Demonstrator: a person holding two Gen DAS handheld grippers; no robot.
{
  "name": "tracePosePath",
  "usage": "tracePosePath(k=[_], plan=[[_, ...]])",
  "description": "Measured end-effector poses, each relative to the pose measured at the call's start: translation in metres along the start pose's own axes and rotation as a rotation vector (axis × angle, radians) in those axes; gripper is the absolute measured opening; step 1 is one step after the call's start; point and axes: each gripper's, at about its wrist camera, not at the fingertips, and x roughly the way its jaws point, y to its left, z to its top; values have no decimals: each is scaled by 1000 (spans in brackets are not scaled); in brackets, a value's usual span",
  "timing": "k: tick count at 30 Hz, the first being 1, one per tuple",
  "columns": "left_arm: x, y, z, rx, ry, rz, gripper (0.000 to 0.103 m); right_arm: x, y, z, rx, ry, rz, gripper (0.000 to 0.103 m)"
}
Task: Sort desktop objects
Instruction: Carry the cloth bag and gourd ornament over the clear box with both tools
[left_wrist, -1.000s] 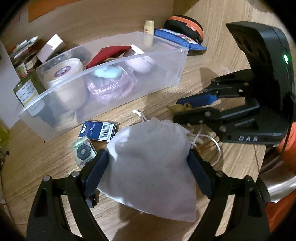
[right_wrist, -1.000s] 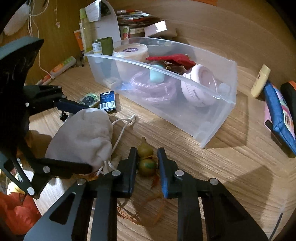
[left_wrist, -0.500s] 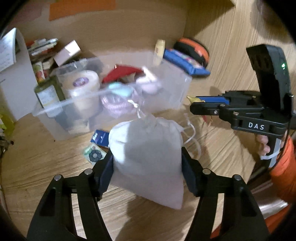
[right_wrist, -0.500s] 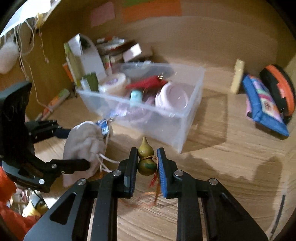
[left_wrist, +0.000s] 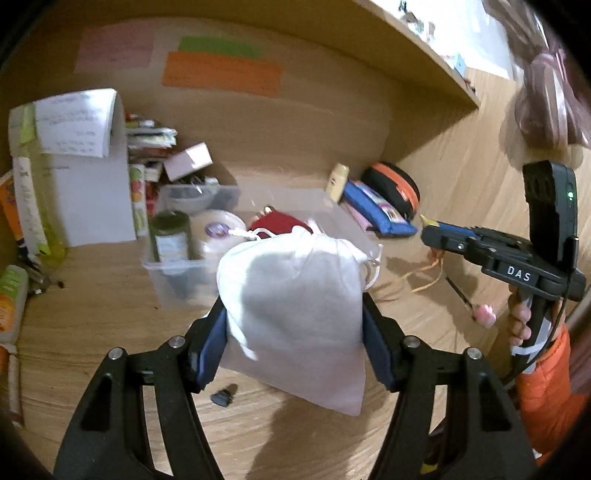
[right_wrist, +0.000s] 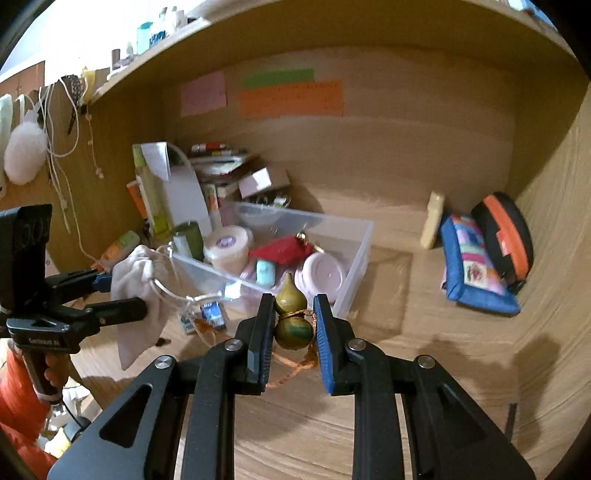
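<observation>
Both loads are up off the desk now, left gripper (left_wrist: 295, 328) clamping the pouch (left_wrist: 295, 314), right gripper (right_wrist: 293, 328) pinching the upright gourd (right_wrist: 292, 319), with the bin (right_wrist: 354, 258) dead ahead, nearer the gourd.

The left tongs (left_wrist: 295, 328) are held raised, clamped onto something wide. The right tongs (right_wrist: 293, 325) are raised alongside, pinched narrowly.
</observation>
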Motion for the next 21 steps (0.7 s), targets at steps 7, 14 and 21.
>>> tracePosePath(k=[7,14,21], plan=[[-17,12,15,-12,-69,38,66,-7,8,16,9,-54,15,19],[-21,31,32,-46,-94,65,66,5,13,28,13,-70,25,19],[-14,42,69,-31,-109,85,66,31,12,53,60,-79,54,19]])
